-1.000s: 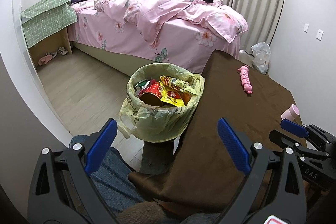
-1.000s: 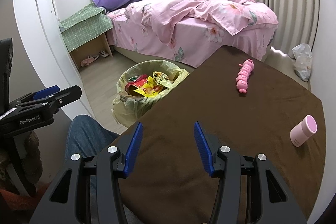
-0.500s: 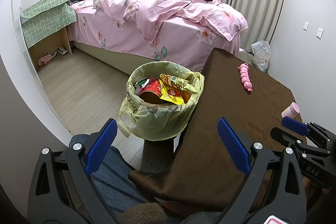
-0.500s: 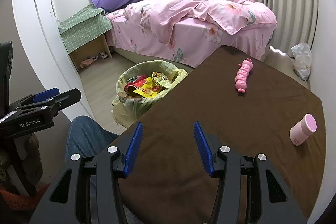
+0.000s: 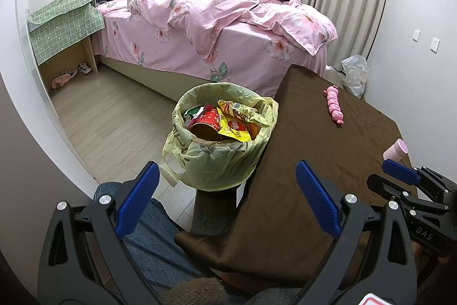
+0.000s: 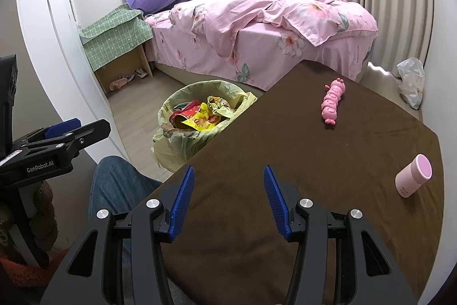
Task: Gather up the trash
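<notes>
Hovering over the near edge of the brown-clothed counter (image 6: 300,162), the right hand-held gripper (image 6: 228,200) has its blue pads spread apart with nothing between them. The left hand-held gripper (image 5: 225,199) is likewise wide open and empty, above a denim-clad knee (image 5: 154,245) and the counter's corner. Just beside the counter's left edge stands the trash bin (image 5: 220,145), lined with a pale yellow bag (crammed with snack wrappers and a red cup). On the counter lie a pink caterpillar toy (image 6: 332,100) and, well apart from it, a pink cylindrical container (image 6: 414,175) tipped on its side. Behind is a bed (image 6: 257,27) with pink floral bedding.
</notes>
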`<state>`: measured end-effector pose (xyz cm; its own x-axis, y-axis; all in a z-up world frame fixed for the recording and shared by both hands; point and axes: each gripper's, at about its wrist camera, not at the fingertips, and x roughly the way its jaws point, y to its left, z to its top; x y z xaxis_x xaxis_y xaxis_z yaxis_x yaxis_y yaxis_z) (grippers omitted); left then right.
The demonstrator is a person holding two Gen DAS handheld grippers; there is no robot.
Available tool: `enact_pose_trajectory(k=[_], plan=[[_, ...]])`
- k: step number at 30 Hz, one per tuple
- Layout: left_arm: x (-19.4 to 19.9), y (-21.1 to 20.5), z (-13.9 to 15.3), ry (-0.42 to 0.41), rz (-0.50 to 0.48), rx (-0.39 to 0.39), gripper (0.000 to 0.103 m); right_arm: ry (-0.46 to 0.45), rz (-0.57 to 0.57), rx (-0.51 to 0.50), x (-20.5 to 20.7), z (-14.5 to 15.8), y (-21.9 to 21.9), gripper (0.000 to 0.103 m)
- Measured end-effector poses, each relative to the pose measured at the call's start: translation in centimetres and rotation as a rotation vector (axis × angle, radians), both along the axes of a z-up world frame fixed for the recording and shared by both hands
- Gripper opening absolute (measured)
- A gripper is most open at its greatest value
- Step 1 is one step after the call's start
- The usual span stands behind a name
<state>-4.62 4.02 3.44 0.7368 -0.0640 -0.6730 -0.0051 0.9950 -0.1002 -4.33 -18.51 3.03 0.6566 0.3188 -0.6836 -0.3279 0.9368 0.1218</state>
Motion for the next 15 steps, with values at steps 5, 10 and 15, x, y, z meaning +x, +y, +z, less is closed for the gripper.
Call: enact_pose_trajectory(k=[5,10,15], plan=[[0.15,-0.01,-0.04,0.003,-0.001,0.001,0.092,0.001,0.0,-0.001,-0.09,-0.07,0.08,0.048],[0.06,0.08,-0.25,0.005,-0.001,0.0,0.092,0.001,0.0,-0.002,-0.11,-0.1,0.1,0.048],[-0.02,0.15,-0.25,0.002,0.001,0.001,0.092,0.001,0.0,0.0,-0.06,0.0,0.08,0.048]])
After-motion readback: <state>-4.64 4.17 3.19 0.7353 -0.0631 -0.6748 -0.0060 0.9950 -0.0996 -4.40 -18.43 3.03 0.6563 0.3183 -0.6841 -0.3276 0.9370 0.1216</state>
